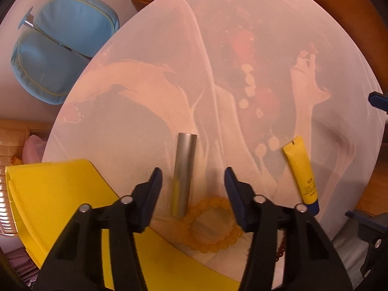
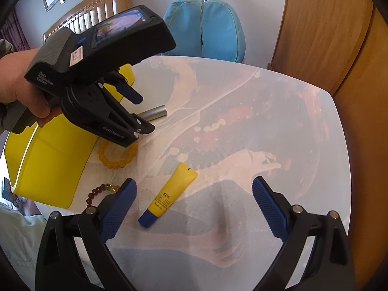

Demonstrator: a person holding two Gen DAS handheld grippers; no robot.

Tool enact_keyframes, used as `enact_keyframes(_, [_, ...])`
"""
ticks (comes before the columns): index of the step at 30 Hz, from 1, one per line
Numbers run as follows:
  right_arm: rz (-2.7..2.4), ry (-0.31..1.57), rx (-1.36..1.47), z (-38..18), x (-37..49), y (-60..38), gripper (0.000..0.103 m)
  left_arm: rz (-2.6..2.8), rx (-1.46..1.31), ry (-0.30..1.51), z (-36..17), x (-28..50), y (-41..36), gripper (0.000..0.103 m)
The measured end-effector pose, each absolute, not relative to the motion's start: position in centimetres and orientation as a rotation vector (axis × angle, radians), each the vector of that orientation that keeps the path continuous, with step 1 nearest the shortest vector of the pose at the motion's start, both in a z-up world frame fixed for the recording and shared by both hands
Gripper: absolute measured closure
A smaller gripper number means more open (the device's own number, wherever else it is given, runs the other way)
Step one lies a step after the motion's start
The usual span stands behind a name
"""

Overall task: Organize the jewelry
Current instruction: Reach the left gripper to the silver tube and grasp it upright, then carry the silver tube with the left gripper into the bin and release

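A yellow bead bracelet point(image 1: 213, 228) lies on the table beside a yellow bin point(image 1: 58, 194); it also shows in the right wrist view point(image 2: 116, 160). My left gripper point(image 1: 192, 177) is open and empty, hovering just above the bracelet and a silver tube point(image 1: 183, 174). In the right wrist view the left gripper point(image 2: 143, 114) hangs over the bracelet. A dark red bead bracelet point(image 2: 97, 192) lies near the bin's corner, partly hidden by my fingers. My right gripper point(image 2: 194, 194) is open and empty above a yellow cream tube point(image 2: 169, 194).
The round table point(image 2: 303, 169) has a printed glossy top. The silver tube point(image 2: 155, 113) lies next to the bin point(image 2: 53, 165). The cream tube point(image 1: 302, 172) lies right of the bracelet. A blue chair point(image 2: 213, 29) and a wooden cabinet point(image 2: 327, 29) stand behind the table.
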State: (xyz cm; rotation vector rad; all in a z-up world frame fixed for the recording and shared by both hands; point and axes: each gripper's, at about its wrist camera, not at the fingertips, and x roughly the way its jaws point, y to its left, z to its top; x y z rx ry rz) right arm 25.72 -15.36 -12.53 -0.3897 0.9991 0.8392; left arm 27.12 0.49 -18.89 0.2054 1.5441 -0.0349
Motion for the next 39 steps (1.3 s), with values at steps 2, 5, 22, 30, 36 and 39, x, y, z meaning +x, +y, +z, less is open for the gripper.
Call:
enact_keyframes(2, [0.845, 0.998, -0.386, -12.5, 26.0, -15.5, 0.006, -0.047, 0.184, 1.565, -19.3, 27.3, 0.7, 0.06])
enact_keyframes(5, [0.851, 0.995, -0.381, -12.4, 26.3, -15.7, 0.006, -0.047, 0.186, 1.608, -20.2, 27.7, 0.8, 0.065])
enact_keyframes(22, [0.856, 0.96, -0.37, -10.8, 25.7, -16.0, 0.006, -0.152, -0.054, 1.264, -8.3, 21.4, 1.2, 0.086])
enact_keyframes(30, [1.035, 0.829, -0.352, -6.2, 22.5, -12.2, 0.006, -0.005, -0.111, 1.101, -2.1, 13.4, 6.0, 0.086])
enact_keyframes(36, [1.299, 0.719, -0.367, -3.3, 18.3, -7.7, 0.006, 0.121, -0.178, 1.107, -3.0, 6.9, 9.8, 0.086])
enact_keyframes(39, [1.402, 0.708, -0.424, -3.1, 16.2, -5.1, 0.006, 0.157, -0.243, 1.149, -5.6, 4.4, 11.4, 0.086])
